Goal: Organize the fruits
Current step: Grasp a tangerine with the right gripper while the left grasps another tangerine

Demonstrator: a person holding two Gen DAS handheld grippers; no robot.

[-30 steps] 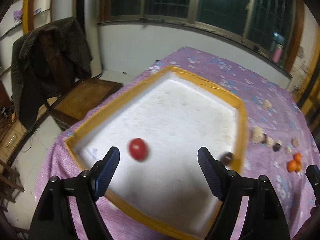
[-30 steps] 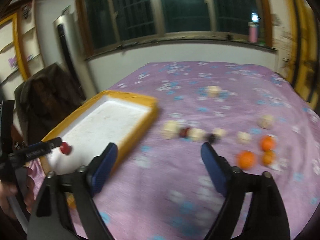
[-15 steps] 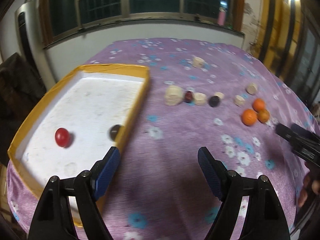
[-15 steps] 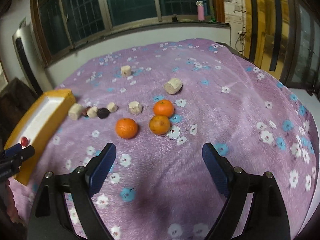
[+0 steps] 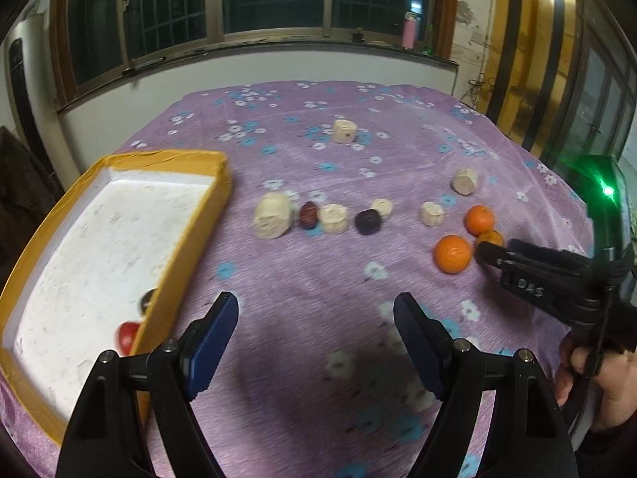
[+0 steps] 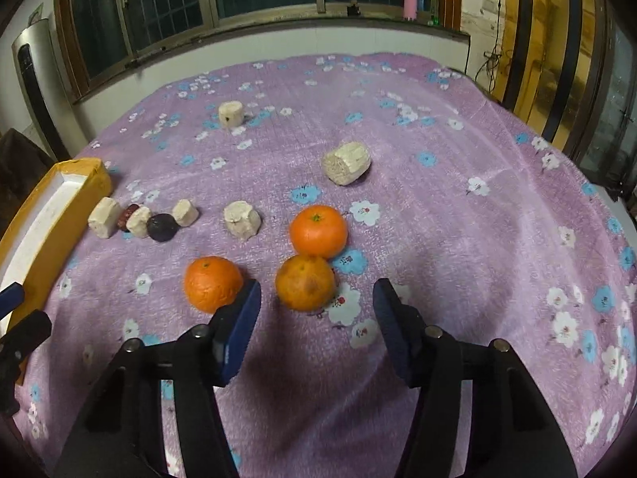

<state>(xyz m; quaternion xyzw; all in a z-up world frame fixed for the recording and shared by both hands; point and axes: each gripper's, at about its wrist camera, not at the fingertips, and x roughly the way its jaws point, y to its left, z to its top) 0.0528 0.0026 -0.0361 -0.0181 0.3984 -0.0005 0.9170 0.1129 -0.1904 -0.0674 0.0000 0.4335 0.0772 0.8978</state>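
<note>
Three oranges lie on the purple flowered cloth. The nearest orange (image 6: 305,282) sits right at the tips of my right gripper (image 6: 315,290). Its jaws are closing, with a gap still on each side of the fruit. A second orange (image 6: 213,283) lies just left of the left finger, and a third orange (image 6: 318,231) lies behind. My left gripper (image 5: 314,310) hangs open over bare cloth beside the yellow-rimmed tray (image 5: 191,235). A red fruit (image 5: 127,334) and a dark fruit (image 5: 148,299) lie in the tray. A red date (image 5: 308,215) and a dark plum (image 5: 367,221) lie among several pale chunks.
Several pale cut chunks (image 6: 345,162) are scattered over the cloth, some in a row near the tray. A person's hand (image 5: 597,382) holds the right gripper at the right edge. The table ends below a window wall, with a pink bottle (image 6: 410,0) on the sill.
The left gripper swung right from above the tray to the cloth beside it. The right gripper came down and forward to the oranges, and its jaws have narrowed.
</note>
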